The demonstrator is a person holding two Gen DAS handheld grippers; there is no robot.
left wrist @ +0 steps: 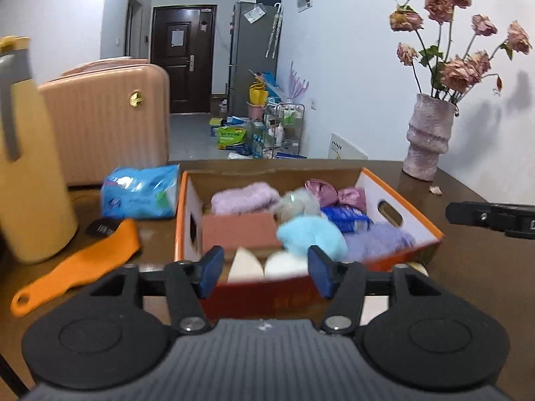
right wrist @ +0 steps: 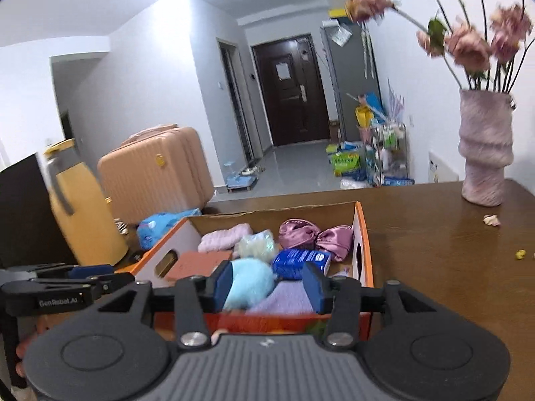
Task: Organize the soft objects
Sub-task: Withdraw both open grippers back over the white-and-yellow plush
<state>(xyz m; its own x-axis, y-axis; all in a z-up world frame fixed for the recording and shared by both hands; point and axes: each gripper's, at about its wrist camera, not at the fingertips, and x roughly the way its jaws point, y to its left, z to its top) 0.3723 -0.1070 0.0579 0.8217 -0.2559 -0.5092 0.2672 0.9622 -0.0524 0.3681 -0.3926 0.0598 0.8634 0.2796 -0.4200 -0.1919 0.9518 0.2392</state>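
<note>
An orange-edged cardboard box (left wrist: pixel 403 189) on the brown table holds soft items: a light blue plush (left wrist: pixel 311 235), a pink fluffy cloth (left wrist: pixel 245 197), a brick-red sponge (left wrist: pixel 240 232), purple satin scrunchies (left wrist: pixel 336 193), a blue tissue pack (left wrist: pixel 346 217), a lavender cloth (left wrist: pixel 378 242) and white sponges (left wrist: pixel 267 265). My left gripper (left wrist: pixel 264 272) is open and empty at the box's near edge. My right gripper (right wrist: pixel 269 284) is open above the box's (right wrist: pixel 362 234) near end, its fingers either side of the light blue plush (right wrist: pixel 249 282).
A blue wet-wipe pack (left wrist: pixel 140 192), an orange shoehorn-like tool (left wrist: pixel 77 267) and a yellow jug (left wrist: pixel 26 153) lie left of the box. A pink vase of dried roses (left wrist: pixel 428 137) stands at the back right. A pink suitcase (left wrist: pixel 107 120) stands behind the table.
</note>
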